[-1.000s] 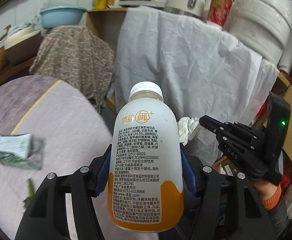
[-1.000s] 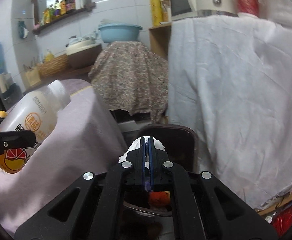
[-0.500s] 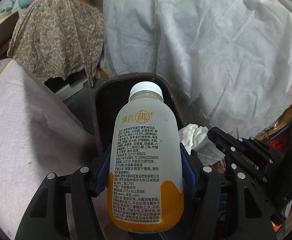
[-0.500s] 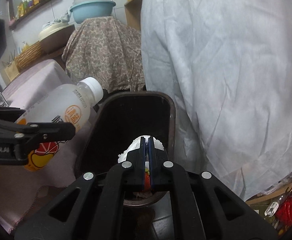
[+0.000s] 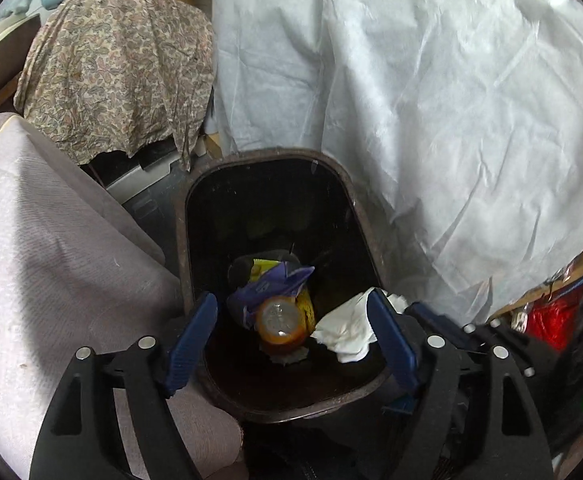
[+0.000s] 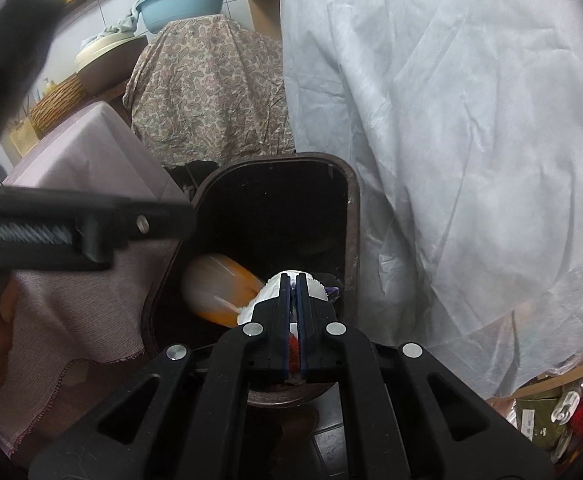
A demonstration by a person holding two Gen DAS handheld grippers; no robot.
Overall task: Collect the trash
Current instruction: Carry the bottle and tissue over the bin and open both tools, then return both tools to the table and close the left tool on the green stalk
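The left gripper (image 5: 291,324) hung over the dark bin (image 5: 365,236) with its 2 blue fingers (image 5: 193,334) spread wide and nothing between them. The bottle (image 5: 280,322) sat inside the bin, seen end-on from the left wrist view with its orange base turned up toward the camera, so its long axis ran roughly straight down into the bin; in the right wrist view it appeared as a blurred orange and white shape (image 6: 221,290), probably falling or just settling. It lay among a purple and yellow wrapper (image 5: 269,282) near the bottom. The right gripper (image 6: 293,280) was pinched tight on a crumpled white tissue (image 6: 265,300), which sat just inside the near right part of the bin's opening (image 5: 349,330), directly above the trash. The coming move seemed to turn on that: the tissue lay over the mouth, so parting the fingers would likely let it drop in. A red scrap deep between the right fingers could not be identified, and the bin's floor was too dark to read. White sheeting (image 5: 431,92) hung behind.
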